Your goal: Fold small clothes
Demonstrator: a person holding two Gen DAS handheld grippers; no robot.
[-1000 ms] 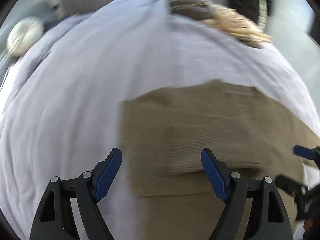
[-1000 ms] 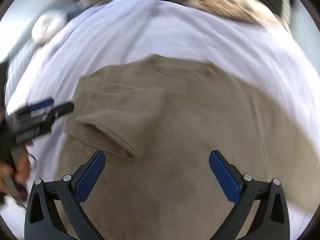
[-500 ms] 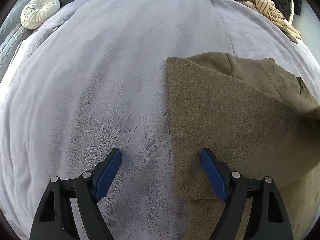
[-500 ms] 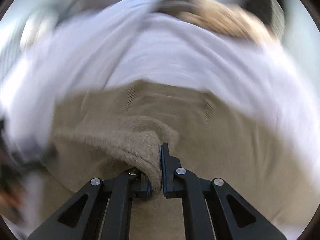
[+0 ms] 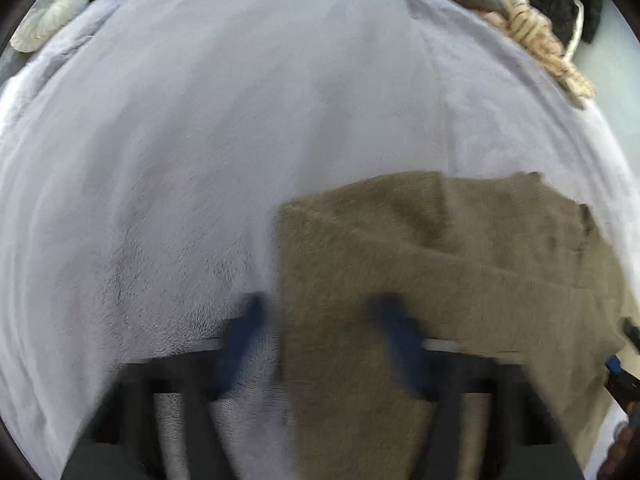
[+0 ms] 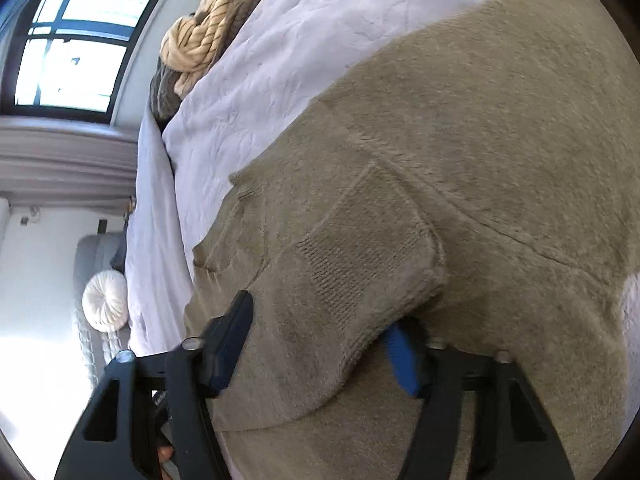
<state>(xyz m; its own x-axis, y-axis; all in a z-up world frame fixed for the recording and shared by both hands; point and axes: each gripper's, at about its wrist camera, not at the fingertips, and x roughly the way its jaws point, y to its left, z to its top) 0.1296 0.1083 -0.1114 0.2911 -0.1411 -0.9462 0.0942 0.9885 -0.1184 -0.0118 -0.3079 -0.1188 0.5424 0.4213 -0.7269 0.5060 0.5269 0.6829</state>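
An olive-brown knitted sweater (image 5: 440,260) lies flat on the pale lilac blanket (image 5: 200,160). My left gripper (image 5: 322,338) is blurred and points down at the sweater's left edge. Its jaws are closing, with that edge between them and the pads still apart from it. In the right wrist view the sweater (image 6: 500,120) fills the frame. Its ribbed sleeve cuff (image 6: 360,264) is folded over the body. My right gripper (image 6: 316,348) is rolled on its side and is closing on the sleeve, which fills the gap between its pads.
A pile of cream and grey knitwear (image 5: 532,32) lies at the bed's far edge, also seen as the knit pile (image 6: 200,40). A round white cushion (image 5: 52,12) sits far left. A window (image 6: 80,40) and a grey wall show beyond the bed.
My left gripper has sunk toward the sweater's left edge and its jaws have narrowed. The right view has rolled sideways, and the sleeve it pinched now spreads wider between the pads.
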